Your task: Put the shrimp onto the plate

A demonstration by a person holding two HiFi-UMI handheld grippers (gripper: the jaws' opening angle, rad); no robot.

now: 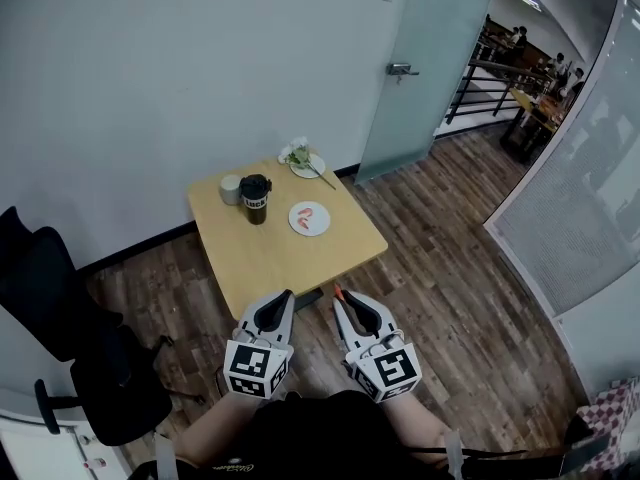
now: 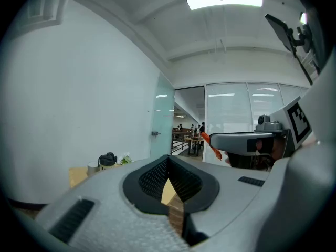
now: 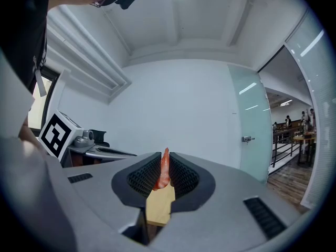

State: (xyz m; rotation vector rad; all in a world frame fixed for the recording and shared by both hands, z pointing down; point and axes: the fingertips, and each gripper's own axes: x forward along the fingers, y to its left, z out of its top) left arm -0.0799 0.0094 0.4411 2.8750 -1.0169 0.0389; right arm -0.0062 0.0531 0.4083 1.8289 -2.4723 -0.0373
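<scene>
My right gripper (image 3: pixel 166 156) clamps 1 shrimp (image 3: pixel 163 173), not yet delivered to the plate (image 1: pixel 312 230) on the far tabletop (image 1: pixel 270 258). My left gripper (image 2: pixel 169 159) has its jaws closed on nothing.

A plate (image 1: pixel 309 226) with shrimp (image 1: pixel 308 211) sits by the table's (image 1: pixel 265 263) right edge, while off the near edge the right gripper (image 1: pixel 339 295) carries a second shrimp (image 1: pixel 338 289).

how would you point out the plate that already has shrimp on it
Find the small wooden table against the white wall. Of its two white plates, take the near plate, right of the dark cup. It holds orange-pink shrimp; the far plate holds greens.
</scene>
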